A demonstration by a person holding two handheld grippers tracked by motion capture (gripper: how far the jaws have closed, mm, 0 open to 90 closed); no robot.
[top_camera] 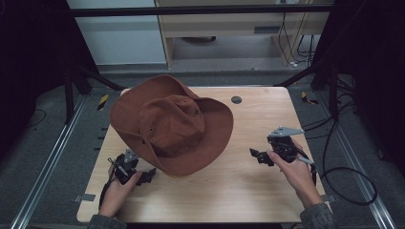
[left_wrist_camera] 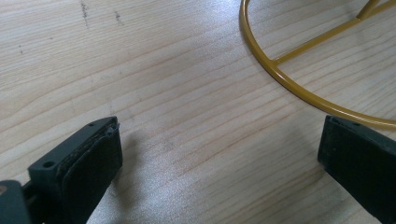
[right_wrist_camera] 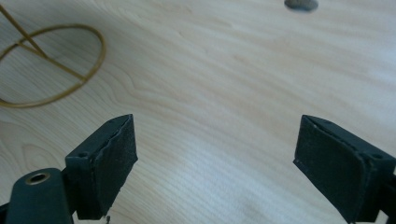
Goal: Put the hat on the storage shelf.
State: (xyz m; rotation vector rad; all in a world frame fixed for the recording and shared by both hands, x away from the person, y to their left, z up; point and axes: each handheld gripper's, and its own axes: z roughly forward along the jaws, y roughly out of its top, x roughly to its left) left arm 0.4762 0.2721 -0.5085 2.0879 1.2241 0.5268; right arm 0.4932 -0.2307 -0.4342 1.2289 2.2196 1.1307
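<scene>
A brown wide-brimmed hat [top_camera: 172, 125] stands over the left half of the wooden table [top_camera: 248, 191]. A yellow wire ring [left_wrist_camera: 280, 77] with cross rods lies flat on the wood; the right gripper view has this ring [right_wrist_camera: 70, 88] at its far left. My left gripper [top_camera: 147, 175] is held low near the hat's front brim, open, with nothing between its pads [left_wrist_camera: 95, 163]. My right gripper [top_camera: 258, 155] sits at the table's right, pointing left toward the hat, open and empty [right_wrist_camera: 215, 163]. The hat hides whatever carries it in the high view.
A small grey disc [top_camera: 236, 99] is set in the tabletop behind the hat, also at the top of the right gripper view [right_wrist_camera: 301, 3]. Bare wood lies between the grippers. Cables [top_camera: 348, 171] trail off the table's right side.
</scene>
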